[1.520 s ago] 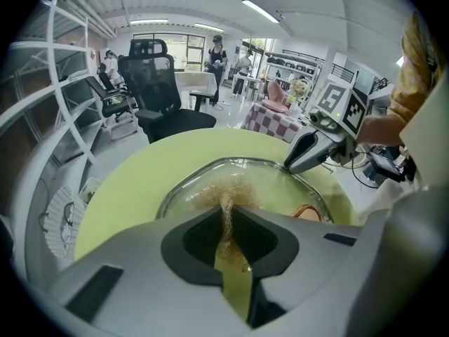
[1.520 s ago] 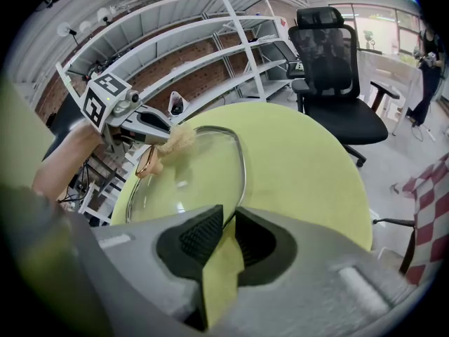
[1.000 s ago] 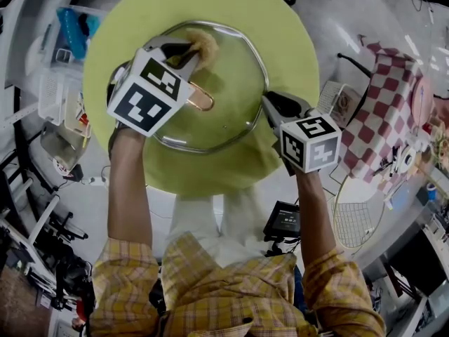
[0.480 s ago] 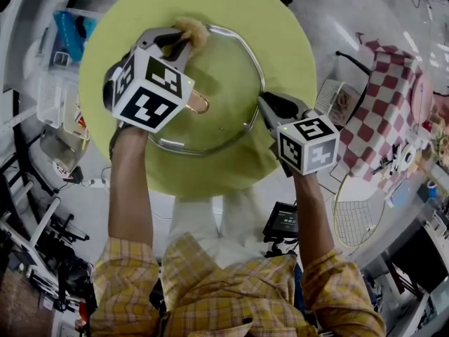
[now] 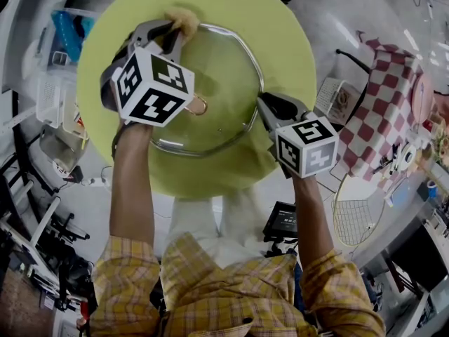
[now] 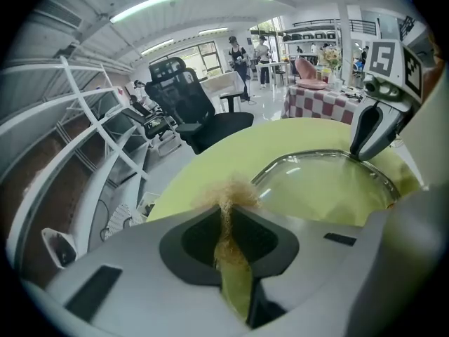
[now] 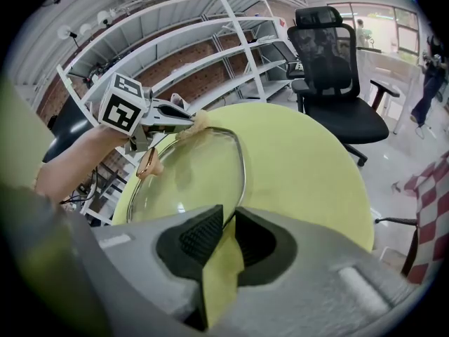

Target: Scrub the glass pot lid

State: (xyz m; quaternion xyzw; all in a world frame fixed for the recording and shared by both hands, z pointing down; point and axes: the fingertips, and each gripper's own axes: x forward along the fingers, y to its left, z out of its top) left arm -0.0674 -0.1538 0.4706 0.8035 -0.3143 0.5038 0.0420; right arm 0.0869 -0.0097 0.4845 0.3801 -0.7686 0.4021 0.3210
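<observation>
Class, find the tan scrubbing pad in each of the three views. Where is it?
Head view: scrubbing pad upper left, on the lid's far rim.
Left gripper view: centre, clamped between the jaws.
Right gripper view: upper left, at the lid's far rim.
Shared landmark: the glass pot lid.
</observation>
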